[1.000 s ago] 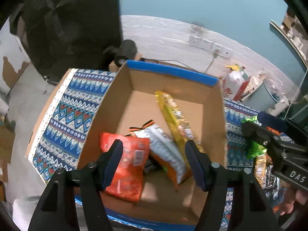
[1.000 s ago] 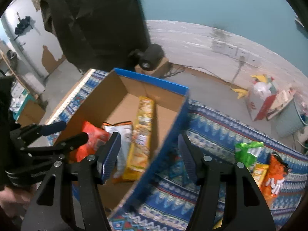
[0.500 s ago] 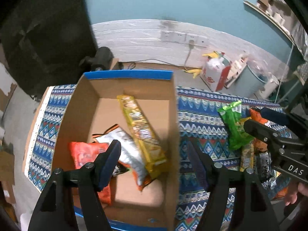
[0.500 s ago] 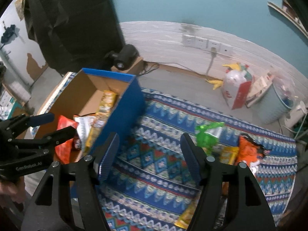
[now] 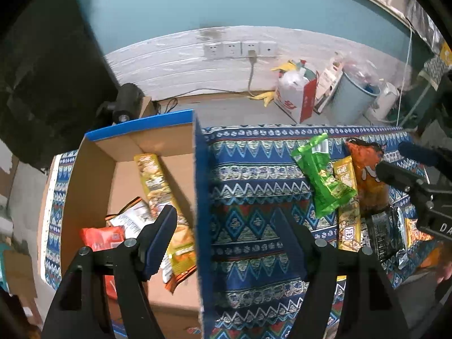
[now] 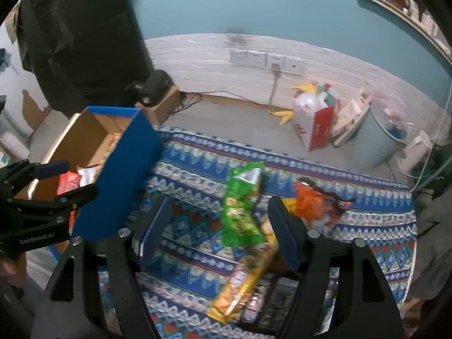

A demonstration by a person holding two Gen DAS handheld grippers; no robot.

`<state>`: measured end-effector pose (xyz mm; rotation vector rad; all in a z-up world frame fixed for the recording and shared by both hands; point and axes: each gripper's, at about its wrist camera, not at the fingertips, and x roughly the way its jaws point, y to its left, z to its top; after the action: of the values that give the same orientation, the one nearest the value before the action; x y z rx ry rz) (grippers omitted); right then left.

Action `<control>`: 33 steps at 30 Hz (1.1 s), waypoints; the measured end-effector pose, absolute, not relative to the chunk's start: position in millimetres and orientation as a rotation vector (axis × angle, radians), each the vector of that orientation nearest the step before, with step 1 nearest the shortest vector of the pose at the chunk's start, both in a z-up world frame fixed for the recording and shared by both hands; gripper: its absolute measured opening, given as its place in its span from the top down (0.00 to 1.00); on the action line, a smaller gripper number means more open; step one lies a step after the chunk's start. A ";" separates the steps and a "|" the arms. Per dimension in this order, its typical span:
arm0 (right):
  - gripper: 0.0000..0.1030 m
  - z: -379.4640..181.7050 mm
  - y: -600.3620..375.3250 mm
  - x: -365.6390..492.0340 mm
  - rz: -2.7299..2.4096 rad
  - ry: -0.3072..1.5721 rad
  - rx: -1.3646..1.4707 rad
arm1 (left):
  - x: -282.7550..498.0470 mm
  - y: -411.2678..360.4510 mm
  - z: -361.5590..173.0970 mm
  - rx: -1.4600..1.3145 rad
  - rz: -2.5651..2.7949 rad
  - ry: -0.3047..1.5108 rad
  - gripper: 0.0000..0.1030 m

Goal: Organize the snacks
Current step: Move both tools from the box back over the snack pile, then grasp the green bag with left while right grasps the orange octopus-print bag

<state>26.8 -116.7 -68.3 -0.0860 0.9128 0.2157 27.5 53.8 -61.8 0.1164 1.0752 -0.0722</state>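
A blue-sided cardboard box (image 5: pixel 197 186) (image 6: pixel 124 180) stands on the patterned cloth and holds a yellow packet (image 5: pixel 161 195), a white packet (image 5: pixel 130 220) and a red packet (image 5: pixel 99 237). My left gripper (image 5: pixel 226 234) is open and empty, straddling the box's right wall from above. A green packet (image 5: pixel 322 180) (image 6: pixel 243 206), a yellow packet (image 6: pixel 243 279), an orange bag (image 5: pixel 367 175) (image 6: pixel 316 203) and a dark packet (image 5: pixel 384 234) lie in a heap on the cloth. My right gripper (image 6: pixel 220 226) is open and empty, hovering above the green packet.
The patterned cloth (image 5: pixel 254 197) covers the table. Beyond its far edge are the floor, a white bag (image 5: pixel 293 93), a pale blue bin (image 5: pixel 353 99) and wall sockets (image 5: pixel 240 49). A black camera (image 5: pixel 124 104) sits behind the box.
Both grippers have swung right, away from the inside of the box. The left one now hangs over the box's right wall and the right one over the snack heap.
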 end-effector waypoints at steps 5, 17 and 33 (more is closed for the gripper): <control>0.28 -70.3 -146.1 27.9 0.177 0.924 -0.089 | 32.7 33.5 -66.7 0.155 -0.085 1.087 0.28; 0.22 -99.1 -194.8 52.7 0.100 1.003 -0.140 | 48.5 -7.6 -85.9 0.243 -0.119 1.111 0.22; 0.22 -178.6 -230.6 87.9 0.062 1.189 -0.081 | 81.6 -44.1 -131.3 0.253 -0.198 1.181 0.22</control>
<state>87.9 -230.6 -178.6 -0.0812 1.1886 0.0621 81.6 -44.1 -131.3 0.2526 1.1814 -0.1980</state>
